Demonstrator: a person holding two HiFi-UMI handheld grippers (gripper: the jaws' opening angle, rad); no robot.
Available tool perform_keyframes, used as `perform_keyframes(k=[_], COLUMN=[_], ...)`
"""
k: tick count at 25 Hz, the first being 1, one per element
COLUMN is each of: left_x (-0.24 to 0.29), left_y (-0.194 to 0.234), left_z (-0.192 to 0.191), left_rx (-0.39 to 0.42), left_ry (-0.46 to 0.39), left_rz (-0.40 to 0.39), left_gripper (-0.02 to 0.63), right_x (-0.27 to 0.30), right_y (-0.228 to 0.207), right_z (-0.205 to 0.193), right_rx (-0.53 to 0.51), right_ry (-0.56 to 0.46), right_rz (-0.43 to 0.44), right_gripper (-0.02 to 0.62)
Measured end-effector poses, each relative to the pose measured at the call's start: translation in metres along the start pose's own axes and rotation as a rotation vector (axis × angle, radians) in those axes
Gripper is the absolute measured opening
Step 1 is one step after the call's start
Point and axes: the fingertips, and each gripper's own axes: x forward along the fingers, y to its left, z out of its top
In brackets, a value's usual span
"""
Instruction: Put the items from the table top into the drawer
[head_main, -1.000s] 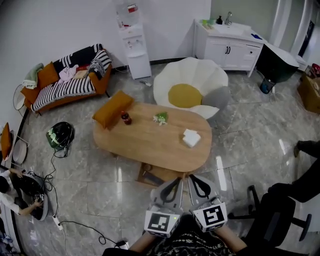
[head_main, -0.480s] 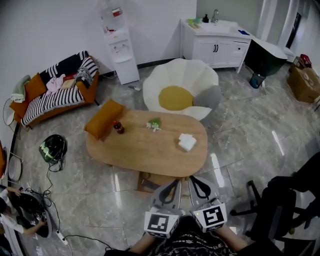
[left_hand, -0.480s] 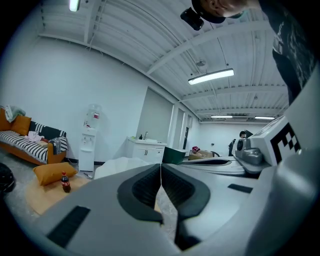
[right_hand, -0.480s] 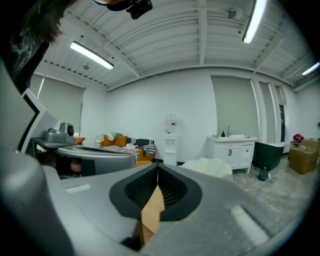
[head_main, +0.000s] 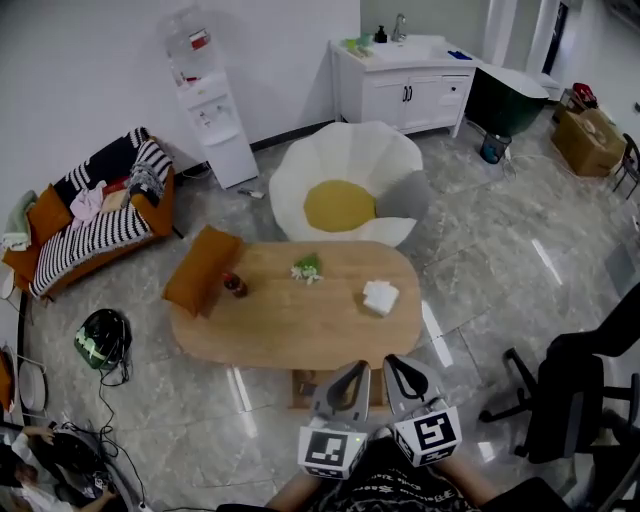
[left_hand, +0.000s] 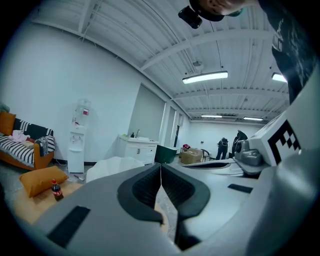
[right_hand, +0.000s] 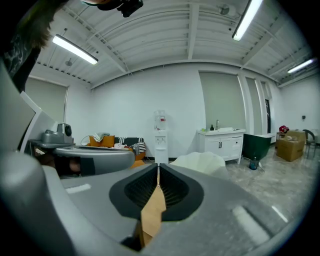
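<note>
An oval wooden table (head_main: 290, 330) stands in the middle of the head view. On it are a small dark bottle with a red cap (head_main: 235, 285), a green-and-white item (head_main: 306, 268) and a white folded pack (head_main: 380, 297). A brown drawer front (head_main: 305, 381) shows under the near edge. My left gripper (head_main: 356, 368) and right gripper (head_main: 396, 362) are side by side just short of that edge, both shut and empty. In the left gripper view the gripper (left_hand: 161, 167) has its jaws together, and the bottle (left_hand: 56, 190) is far left. The right gripper (right_hand: 158, 170) is shut too.
An orange cushion (head_main: 200, 270) lies across the table's left end. Behind the table is a white flower-shaped seat (head_main: 345, 190). A striped sofa (head_main: 90, 225), a water dispenser (head_main: 210, 110), a white sink cabinet (head_main: 405, 75) and a black office chair (head_main: 580, 390) ring the floor.
The table has come closer and shifted right in the head view. Both grippers, still shut and side by side, now reach nearly to its front edge.
</note>
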Motion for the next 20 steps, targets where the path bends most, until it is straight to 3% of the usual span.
perform_keyframes(k=[8, 13, 20], left_x=[0.013, 0.017, 0.027], left_y=[0.037, 0.048, 0.058], left_z=[0.004, -0.001, -0.008], left_rx=[0.017, 0.012, -0.006], left_ry=[0.016, 0.042, 0.069], left_rz=[-0.072, -0.104, -0.102], left_gripper=[0.012, 0.011, 0.011], right_x=[0.033, 0.046, 0.058], right_y=[0.0, -0.001, -0.011], right_z=[0.005, 0.004, 0.006], right_rx=[0.057, 0.087, 0.117], right_ry=[0.002, 0.008, 0.027], right_rz=[-0.103, -0.138, -0.183], right_gripper=[0.052, 0.164, 0.256])
